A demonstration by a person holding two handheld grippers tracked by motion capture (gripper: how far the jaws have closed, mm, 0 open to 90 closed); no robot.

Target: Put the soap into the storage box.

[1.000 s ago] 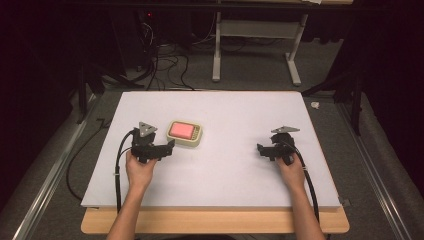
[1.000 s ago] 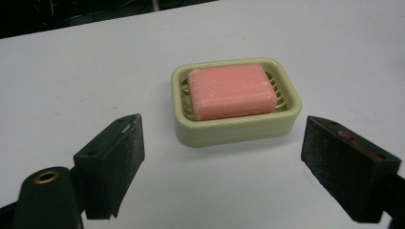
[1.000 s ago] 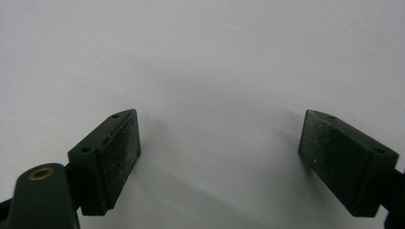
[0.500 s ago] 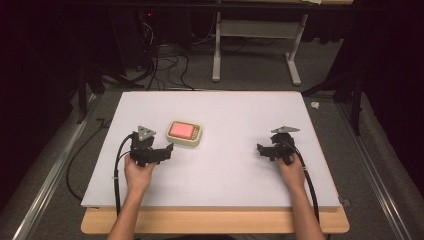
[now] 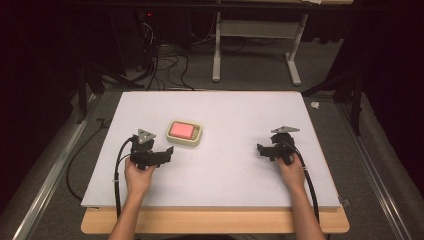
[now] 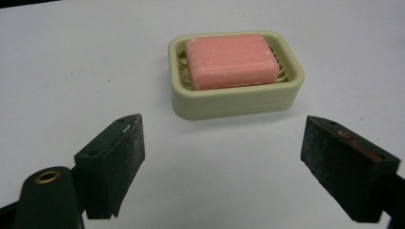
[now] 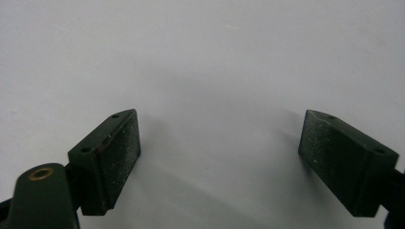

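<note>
- Soap bar (image 6: 232, 61), pink and rectangular, lies flat in a pale yellow-green soap dish (image 6: 237, 100) straight ahead of the left gripper (image 6: 222, 157), whose 2 jaws stand spread wide with nothing between them; the dish is near but apart from the pads.
- Right gripper (image 7: 219, 157): its 2 jaws are likewise spread wide and hold nothing, with bare white surface in front of them.
- In the high view the left gripper (image 5: 169, 150) sits just short of the soap dish (image 5: 184, 141) on the left half of the white table (image 5: 230, 175), and the right gripper (image 5: 260, 148) rests well apart on the right half, pointing inward.
- Handling, as a judgement: the soap looks solid and stiff, light, with rounded edges and a matte, dry-looking face, so it may slide under a shallow pinch. The dish looks like hard, smooth plastic, light enough to skate across the table if nudged.
- Where to take hold: for the soap, across its 2 long sides, above the dish's raised rim, since only its upper part stands clear. For dish and soap together, across the dish's outer walls on its short span, pads low on the wall and square to it.
- A ribbed rack shows under the soap inside the dish.
</note>
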